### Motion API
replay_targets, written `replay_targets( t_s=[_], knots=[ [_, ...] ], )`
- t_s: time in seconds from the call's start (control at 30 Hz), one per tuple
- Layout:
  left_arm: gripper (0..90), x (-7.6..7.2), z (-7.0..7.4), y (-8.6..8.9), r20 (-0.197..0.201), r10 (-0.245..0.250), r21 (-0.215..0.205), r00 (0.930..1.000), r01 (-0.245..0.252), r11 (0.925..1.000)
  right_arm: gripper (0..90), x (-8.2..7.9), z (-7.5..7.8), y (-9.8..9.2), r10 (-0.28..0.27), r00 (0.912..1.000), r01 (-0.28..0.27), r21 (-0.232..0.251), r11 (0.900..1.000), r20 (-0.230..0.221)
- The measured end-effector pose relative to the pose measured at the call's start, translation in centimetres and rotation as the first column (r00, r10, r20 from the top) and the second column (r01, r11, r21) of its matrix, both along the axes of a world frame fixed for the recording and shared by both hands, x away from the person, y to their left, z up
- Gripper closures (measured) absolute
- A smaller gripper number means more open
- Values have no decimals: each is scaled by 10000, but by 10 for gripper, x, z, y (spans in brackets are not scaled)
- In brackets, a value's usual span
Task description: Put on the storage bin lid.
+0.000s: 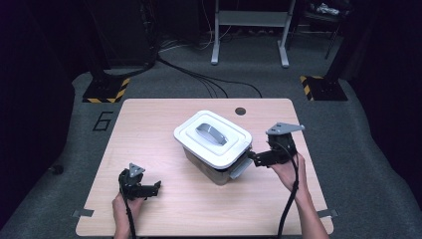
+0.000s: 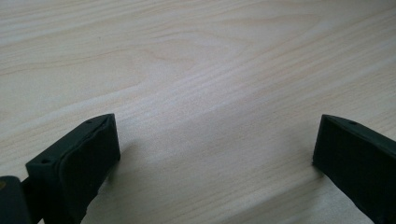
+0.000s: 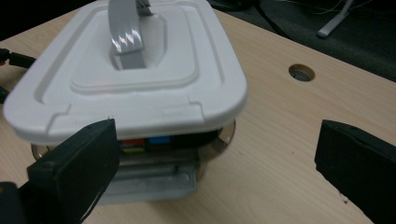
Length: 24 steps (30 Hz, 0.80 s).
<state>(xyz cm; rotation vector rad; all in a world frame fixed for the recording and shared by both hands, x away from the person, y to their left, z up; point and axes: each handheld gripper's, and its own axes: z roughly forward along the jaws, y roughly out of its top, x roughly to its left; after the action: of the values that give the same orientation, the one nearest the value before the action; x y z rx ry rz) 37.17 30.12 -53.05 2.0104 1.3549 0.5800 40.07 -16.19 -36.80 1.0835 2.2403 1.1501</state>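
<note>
A clear storage box with a white lid (image 1: 211,138) and a grey handle (image 1: 210,133) sits in the middle of the wooden table (image 1: 149,129). Its grey side latch (image 1: 240,168) hangs swung outward on the right end. My right gripper (image 1: 253,157) is just right of that latch, open, with nothing between its fingers. In the right gripper view the lid (image 3: 130,79) and handle (image 3: 125,35) are close ahead, the latch (image 3: 154,179) lies below, and coloured items show through the wall. My left gripper (image 1: 155,188) rests open near the table's front left, over bare wood (image 2: 201,93).
A round cable hole (image 1: 241,111) is in the table's far edge, also seen from the right gripper as hole (image 3: 301,72). Beyond the table lie floor cables (image 1: 209,79), a metal stand (image 1: 249,30) and hazard-striped bases (image 1: 104,92).
</note>
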Motion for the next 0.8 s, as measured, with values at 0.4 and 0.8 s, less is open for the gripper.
replay_targets(
  t_s=[0.4,0.8],
  knots=[
    [4,0,0,-1,36,82,-98,10000,-82,9999,0,-18,-68,-40,-1294,9896,1286,-167,9916,-622],
    [4,0,0,-1,52,78,-88,10000,-78,9999,0,-19,-137,-59,-2063,9658,2051,-239,9784,-1573]
  ],
)
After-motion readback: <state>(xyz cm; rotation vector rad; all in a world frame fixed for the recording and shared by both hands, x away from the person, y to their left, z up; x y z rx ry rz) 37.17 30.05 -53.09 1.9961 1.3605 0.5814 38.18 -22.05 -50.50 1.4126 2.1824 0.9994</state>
